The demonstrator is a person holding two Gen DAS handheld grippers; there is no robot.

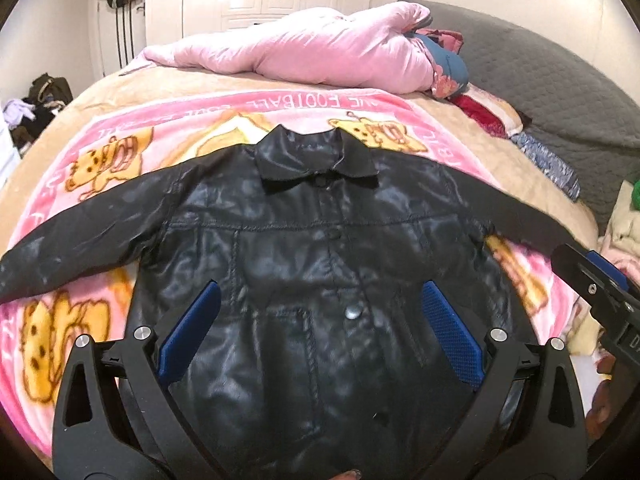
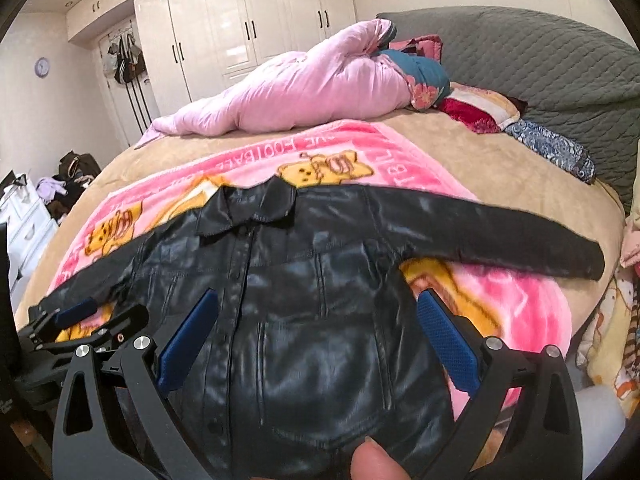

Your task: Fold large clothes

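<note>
A black leather jacket (image 1: pixel 304 248) lies face up and spread flat on the pink cartoon blanket (image 1: pixel 100 168), collar toward the far side and both sleeves stretched out. My left gripper (image 1: pixel 320 285) hovers open over the jacket's lower front, with its blue pads (image 1: pixel 192 328) wide apart and nothing between them. My right gripper (image 2: pixel 317 295) is open too, above the jacket (image 2: pixel 320 320) near its right side seam. The right gripper (image 1: pixel 596 280) shows at the right edge of the left wrist view, and the left gripper (image 2: pixel 76 316) sits low on the left of the right wrist view. A person's fingertip (image 2: pixel 372 460) rests at the jacket's hem.
A rolled pink duvet (image 1: pixel 328 52) and pillows (image 1: pixel 488 112) lie along the far side of the bed by the grey quilted headboard (image 1: pixel 560 80). Folded fabrics (image 2: pixel 612 340) pile up at the bed's right. White wardrobes (image 2: pixel 248 28) stand behind, a white dresser (image 2: pixel 24 224) to the left.
</note>
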